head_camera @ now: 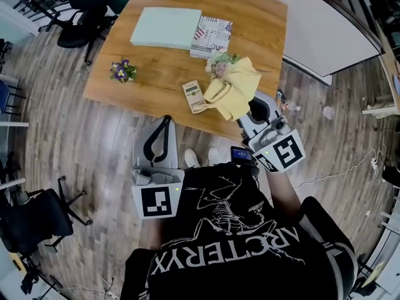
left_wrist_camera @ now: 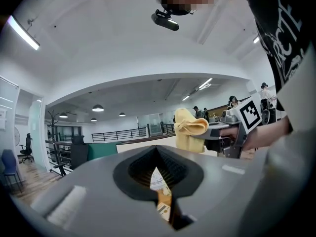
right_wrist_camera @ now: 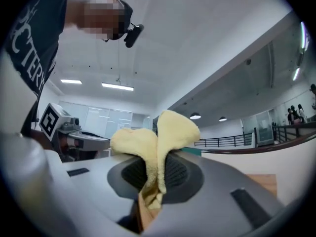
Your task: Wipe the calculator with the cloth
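While my right claw [right_wrist_camera: 157, 179] pinches the soft, crumpled yellow cloth [head_camera: 232, 89] beside the flat, beige rectangular calculator [head_camera: 194, 96] lying on the wooden bench [head_camera: 156, 74], my left claw [head_camera: 165, 122] hangs closed and empty.

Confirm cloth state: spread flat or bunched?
Bunched. The yellow cloth is pinched in the right gripper, two lobes folding up past it.

Pale yellow for the cloth [head_camera: 234, 83], cream for the calculator [head_camera: 194, 96], brown wood grain across the surface [head_camera: 156, 74], mint green on the flat box [head_camera: 166, 27], purple in the flowers [head_camera: 122, 70].
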### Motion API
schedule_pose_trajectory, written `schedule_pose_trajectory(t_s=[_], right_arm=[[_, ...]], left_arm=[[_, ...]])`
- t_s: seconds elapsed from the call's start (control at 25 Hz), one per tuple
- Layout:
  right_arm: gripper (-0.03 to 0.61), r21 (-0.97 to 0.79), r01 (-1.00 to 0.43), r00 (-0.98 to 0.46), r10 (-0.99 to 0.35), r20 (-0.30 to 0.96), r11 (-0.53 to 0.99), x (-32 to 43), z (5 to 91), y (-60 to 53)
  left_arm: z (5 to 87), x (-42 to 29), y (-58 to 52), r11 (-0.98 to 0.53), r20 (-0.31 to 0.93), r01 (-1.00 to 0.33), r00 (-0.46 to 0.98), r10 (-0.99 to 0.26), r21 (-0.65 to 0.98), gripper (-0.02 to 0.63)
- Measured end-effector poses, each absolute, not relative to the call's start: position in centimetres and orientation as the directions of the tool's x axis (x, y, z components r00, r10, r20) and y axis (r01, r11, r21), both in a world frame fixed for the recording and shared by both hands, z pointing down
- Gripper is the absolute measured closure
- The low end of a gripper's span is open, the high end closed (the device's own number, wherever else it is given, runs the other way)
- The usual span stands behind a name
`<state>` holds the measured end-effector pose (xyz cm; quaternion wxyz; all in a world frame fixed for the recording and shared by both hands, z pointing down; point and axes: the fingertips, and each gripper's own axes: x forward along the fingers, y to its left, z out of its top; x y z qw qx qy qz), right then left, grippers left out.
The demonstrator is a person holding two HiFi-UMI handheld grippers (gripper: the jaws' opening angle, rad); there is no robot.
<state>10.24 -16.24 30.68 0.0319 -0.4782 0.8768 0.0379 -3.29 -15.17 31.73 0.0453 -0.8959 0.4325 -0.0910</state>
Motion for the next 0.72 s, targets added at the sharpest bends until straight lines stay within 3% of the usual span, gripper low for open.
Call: schedule_pose_trajectory(t_s=[0.72], right_arm=[[0.525, 0.022, -0.811, -0.584, -0.807, -0.083, 0.585, 9.32, 30.59, -17.01]], left_arm=[[30.95, -3.98, -15.72, -0.597, 0.101, -0.786, 0.588, -0.802, -0.161, 0.604]])
